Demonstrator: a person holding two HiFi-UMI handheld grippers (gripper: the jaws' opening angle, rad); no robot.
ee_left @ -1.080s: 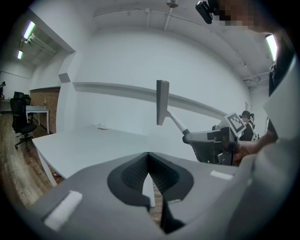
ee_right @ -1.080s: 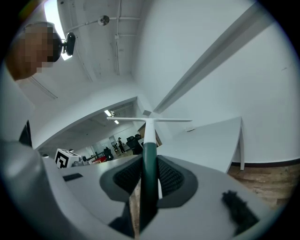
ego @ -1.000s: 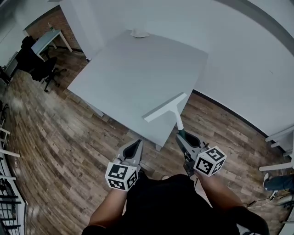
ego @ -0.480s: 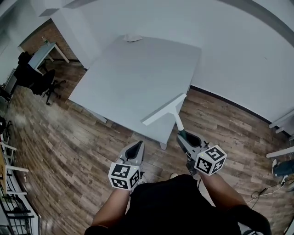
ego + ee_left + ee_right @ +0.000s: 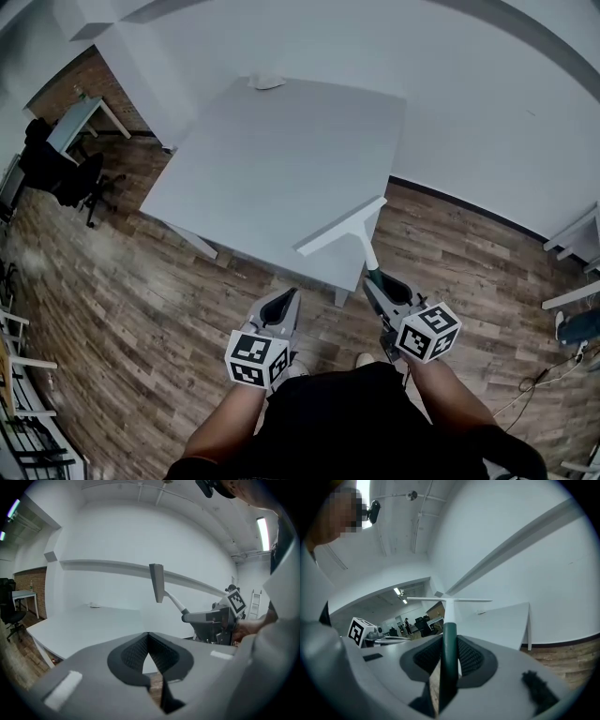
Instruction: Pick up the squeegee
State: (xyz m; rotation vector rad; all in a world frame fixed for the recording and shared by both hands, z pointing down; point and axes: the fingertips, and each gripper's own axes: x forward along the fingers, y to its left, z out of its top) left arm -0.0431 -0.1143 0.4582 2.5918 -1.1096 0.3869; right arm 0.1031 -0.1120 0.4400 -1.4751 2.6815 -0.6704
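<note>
A squeegee (image 5: 340, 228) with a white blade and a white-to-green handle hangs in the air over the near corner of the pale grey table (image 5: 281, 150). My right gripper (image 5: 379, 280) is shut on its green handle (image 5: 449, 641), and the blade (image 5: 450, 600) stands crosswise ahead of the jaws. In the left gripper view the squeegee (image 5: 157, 583) and the right gripper (image 5: 206, 618) show at the right. My left gripper (image 5: 287, 300) hovers beside it over the wooden floor, its jaws (image 5: 148, 634) shut with nothing in them.
A small white object (image 5: 265, 82) lies at the table's far edge. A desk (image 5: 82, 114) and a black office chair (image 5: 58, 164) stand at the left. White walls run behind and to the right of the table. Cables (image 5: 539, 380) lie on the floor at the right.
Both grippers drifted a little to the right and lower in the head view, and the held squeegee went with the right one. Neither grip changed.
</note>
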